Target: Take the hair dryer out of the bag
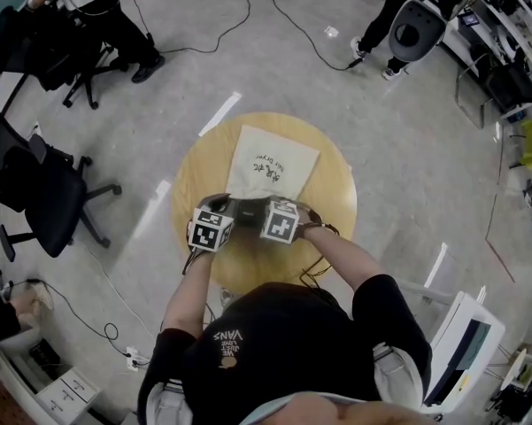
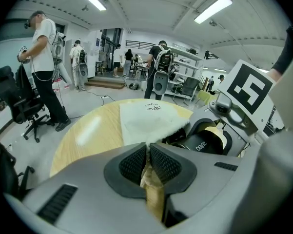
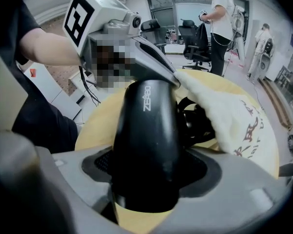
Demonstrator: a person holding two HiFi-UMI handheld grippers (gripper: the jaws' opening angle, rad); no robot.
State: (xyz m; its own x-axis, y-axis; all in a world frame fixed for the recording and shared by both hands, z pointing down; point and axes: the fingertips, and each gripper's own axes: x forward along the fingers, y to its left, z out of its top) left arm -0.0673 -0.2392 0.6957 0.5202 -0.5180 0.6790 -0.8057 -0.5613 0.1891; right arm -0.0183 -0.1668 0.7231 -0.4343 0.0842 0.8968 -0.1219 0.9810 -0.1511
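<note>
1. The left gripper (image 2: 148, 164) had its jaws pinched together on a fold of the cream cloth bag (image 2: 146, 118) at its mouth. The rest of the cloth lay straight ahead of it across the round tabletop (image 2: 85, 140).
2. The right gripper (image 3: 146, 174) was clamped around the black hair dryer (image 3: 146, 126), whose body rose straight out from between its jaws. The dryer's far end and a coil of cord sat just under the lifted bag lip, ahead of that gripper and to its right.
3. The step in hand looked like the draw-out. It was best done by pulling the dryer back along its own length while the left gripper pinned the mouth down and open.
4. The glossy, tapered shell seemed likely to slip, so a firm squeeze and a slow pull suited it.
5. The cord could snag the cloth, so it was wise to pause and let it trail free.
</note>
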